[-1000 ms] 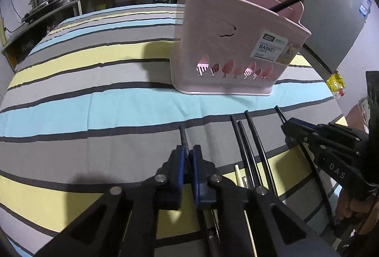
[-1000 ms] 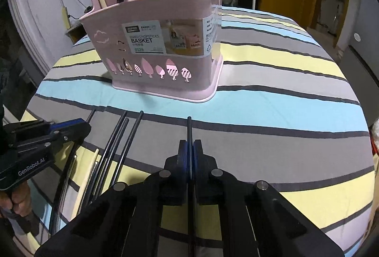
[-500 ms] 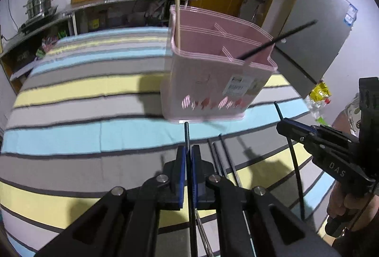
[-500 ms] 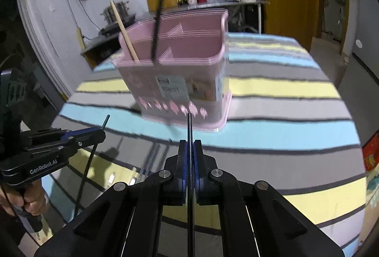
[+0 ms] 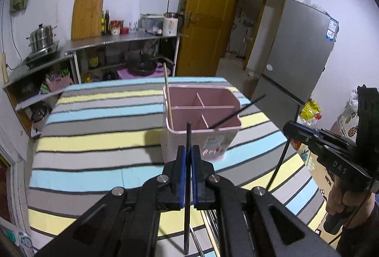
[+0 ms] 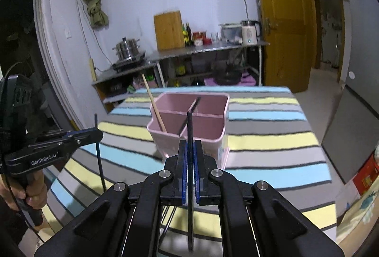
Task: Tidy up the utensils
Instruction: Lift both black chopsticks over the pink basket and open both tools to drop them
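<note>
Left wrist view: your left gripper (image 5: 187, 157) is clamped on a black chopstick (image 5: 187, 188), above the pink basket (image 5: 201, 138) on the striped tabletop (image 5: 94, 138).

Right wrist view: your right gripper (image 6: 190, 152) pinches another black chopstick (image 6: 190, 162) over the basket's compartments.

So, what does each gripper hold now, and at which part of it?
The left gripper and the right gripper each hold one black chopstick, clamped partway along its shaft; one end sticks out forward, the rest trails back.
</note>
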`<state>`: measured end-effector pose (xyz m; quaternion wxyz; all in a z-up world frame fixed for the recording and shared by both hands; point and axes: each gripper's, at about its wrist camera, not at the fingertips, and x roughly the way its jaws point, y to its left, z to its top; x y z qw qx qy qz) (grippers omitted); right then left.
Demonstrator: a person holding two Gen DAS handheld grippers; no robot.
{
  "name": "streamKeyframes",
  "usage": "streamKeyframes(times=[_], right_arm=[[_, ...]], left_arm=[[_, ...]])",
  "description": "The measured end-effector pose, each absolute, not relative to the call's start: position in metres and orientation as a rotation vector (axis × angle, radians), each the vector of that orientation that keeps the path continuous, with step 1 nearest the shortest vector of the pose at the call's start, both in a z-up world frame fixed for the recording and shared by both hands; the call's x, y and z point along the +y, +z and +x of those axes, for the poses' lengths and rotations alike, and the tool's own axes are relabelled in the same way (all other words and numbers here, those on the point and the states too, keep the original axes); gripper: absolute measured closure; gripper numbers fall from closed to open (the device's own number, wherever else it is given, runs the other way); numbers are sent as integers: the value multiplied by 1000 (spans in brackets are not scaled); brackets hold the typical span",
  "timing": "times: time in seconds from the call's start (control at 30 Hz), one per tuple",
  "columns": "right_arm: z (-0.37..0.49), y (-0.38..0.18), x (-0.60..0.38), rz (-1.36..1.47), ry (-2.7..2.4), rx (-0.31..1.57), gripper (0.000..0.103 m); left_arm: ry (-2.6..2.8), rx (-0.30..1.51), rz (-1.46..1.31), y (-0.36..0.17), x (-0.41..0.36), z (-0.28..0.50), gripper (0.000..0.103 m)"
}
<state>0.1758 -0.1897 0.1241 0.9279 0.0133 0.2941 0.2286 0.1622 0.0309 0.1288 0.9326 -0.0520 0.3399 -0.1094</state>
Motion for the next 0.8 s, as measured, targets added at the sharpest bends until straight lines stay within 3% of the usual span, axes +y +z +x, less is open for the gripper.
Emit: streamKeyframes(times=[0.8], right_arm=[[150, 134, -194, 23, 444, 583, 99]], left_arm=[[-212, 701, -89, 146, 35, 136, 98]])
